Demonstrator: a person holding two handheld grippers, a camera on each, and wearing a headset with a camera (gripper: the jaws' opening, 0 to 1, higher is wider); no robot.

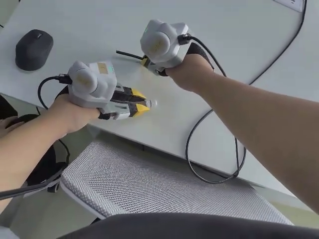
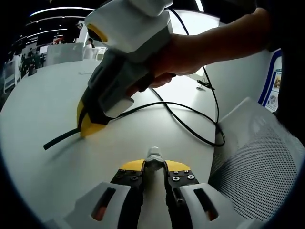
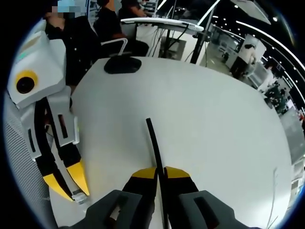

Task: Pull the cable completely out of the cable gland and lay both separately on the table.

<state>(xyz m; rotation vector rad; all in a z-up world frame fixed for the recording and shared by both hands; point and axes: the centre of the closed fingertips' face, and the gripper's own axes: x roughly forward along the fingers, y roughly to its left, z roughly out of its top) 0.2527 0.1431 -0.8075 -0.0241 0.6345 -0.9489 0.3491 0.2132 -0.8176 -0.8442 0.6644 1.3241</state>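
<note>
My left gripper is shut on a small white cable gland, which pokes out past its yellow tips. In the head view that gripper hovers over the white table's front edge with the gland at its tip. My right gripper is shut on a thin black cable. The cable's free end points away over the table, apart from the gland. In the head view the right gripper sits behind the left one, the cable sticking out to its left.
A black mouse lies at the table's far left. Black tether cords loop off the front edge. A grey mesh chair seat stands below the edge. People sit at desks behind the table.
</note>
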